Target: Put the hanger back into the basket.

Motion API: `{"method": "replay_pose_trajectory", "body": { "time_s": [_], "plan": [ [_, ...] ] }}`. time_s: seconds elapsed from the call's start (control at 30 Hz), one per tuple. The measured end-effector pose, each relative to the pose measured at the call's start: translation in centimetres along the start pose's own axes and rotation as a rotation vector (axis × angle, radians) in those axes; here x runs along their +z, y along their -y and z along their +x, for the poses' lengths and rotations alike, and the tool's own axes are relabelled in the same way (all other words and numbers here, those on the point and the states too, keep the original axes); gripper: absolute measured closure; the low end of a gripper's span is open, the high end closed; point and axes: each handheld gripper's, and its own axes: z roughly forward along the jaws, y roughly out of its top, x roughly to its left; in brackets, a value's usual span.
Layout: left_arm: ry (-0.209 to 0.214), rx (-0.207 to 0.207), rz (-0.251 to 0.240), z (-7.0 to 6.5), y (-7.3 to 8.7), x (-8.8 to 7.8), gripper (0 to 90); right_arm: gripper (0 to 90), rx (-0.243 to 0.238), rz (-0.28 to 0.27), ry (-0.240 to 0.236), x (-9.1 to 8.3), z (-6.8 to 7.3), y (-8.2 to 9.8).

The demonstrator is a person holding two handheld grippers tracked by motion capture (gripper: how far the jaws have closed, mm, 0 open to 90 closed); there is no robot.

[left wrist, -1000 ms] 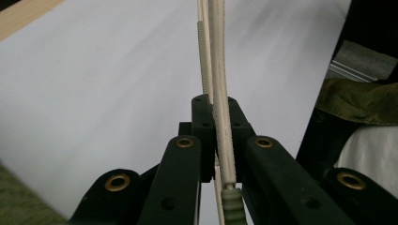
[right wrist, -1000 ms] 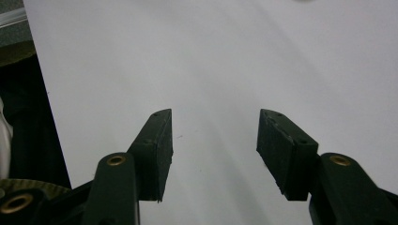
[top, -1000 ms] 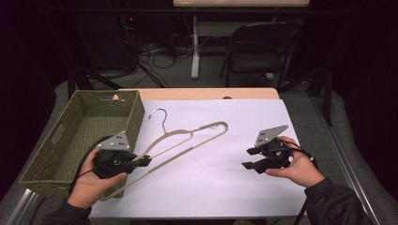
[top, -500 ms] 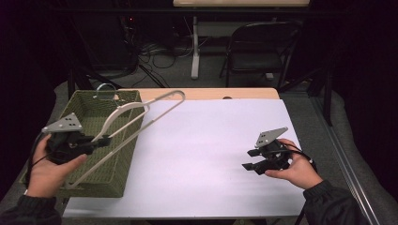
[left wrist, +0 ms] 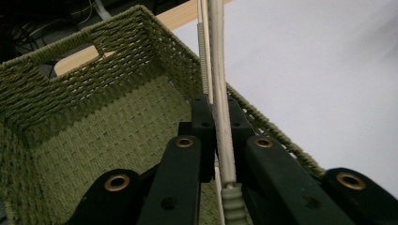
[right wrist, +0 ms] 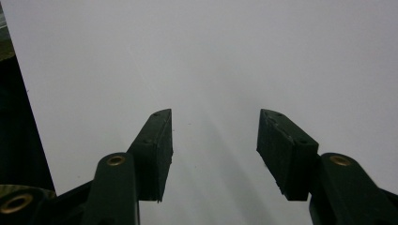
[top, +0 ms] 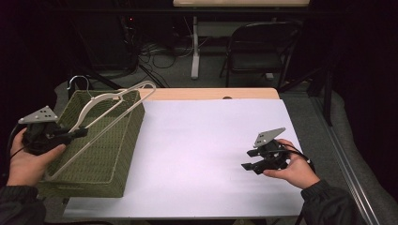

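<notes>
A pale wooden clothes hanger [top: 101,112] with a metal hook hangs tilted over the green woven basket [top: 123,140] at the table's left. My left gripper [top: 80,133] is shut on one of its bars; in the left gripper view the bar [left wrist: 220,117] runs between the two black jaws, above the basket's floor [left wrist: 108,136]. My right gripper [top: 248,160] rests low over the white sheet [top: 202,150] at the right, jaws open with nothing between them [right wrist: 213,140].
The basket holds nothing else that I can see. A strip of wooden tabletop [top: 211,93] shows beyond the white sheet. A folding chair [top: 258,51] and cables lie on the floor behind the table.
My left gripper carried the hanger from the white sheet leftwards and up, so it now hangs over the basket. The right gripper stayed where it was, open.
</notes>
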Motion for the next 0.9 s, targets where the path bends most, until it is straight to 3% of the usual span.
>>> {"method": "replay_pose_trajectory", "body": {
  "time_s": [0.07, 0.13, 0.17, 0.3, 0.4, 0.47, 0.5, 0.57, 0.9],
  "plan": [
    [-0.001, 0.003, 0.005, 0.6, 0.2, 0.3, 87.0, 45.2, 0.004, -0.008, 0.004, 0.1, 0.0, 0.1],
    [0.0, 0.004, 0.007, 1.2, 0.5, 0.7, 87.0, 45.2, 0.002, 0.03, -0.003, -0.1, -0.2, 0.1],
    [0.004, -0.005, 0.016, 1.8, 0.8, 1.0, 87.0, 45.2, 0.009, -0.012, 0.003, 0.2, -0.1, 0.3],
    [0.004, 0.012, 0.025, 3.0, 1.6, 1.3, 87.0, 45.2, 0.013, 0.021, 0.005, 0.0, -0.3, 0.4],
    [0.007, 0.006, 0.015, 3.5, 2.0, 1.2, 87.1, 45.2, 0.017, 0.008, 0.004, 0.1, -0.3, 0.6],
    [0.007, 0.001, 0.015, 4.0, 2.4, 1.1, 87.0, 45.3, 0.021, 0.018, 0.002, 0.1, -0.4, 0.7],
    [0.009, -0.008, 0.009, 4.2, 2.6, 1.0, 87.0, 45.3, 0.024, -0.002, 0.007, 0.3, -0.4, 0.9],
    [0.012, -0.014, 0.007, 4.7, 3.0, 0.7, 87.0, 45.3, 0.025, 0.036, 0.0, 0.1, -0.5, 0.9],
    [-0.022, -0.058, -0.007, 6.1, 4.7, -0.9, 87.0, 45.3, 0.035, 0.017, 0.003, 0.8, -0.4, 1.0]
  ]
}}
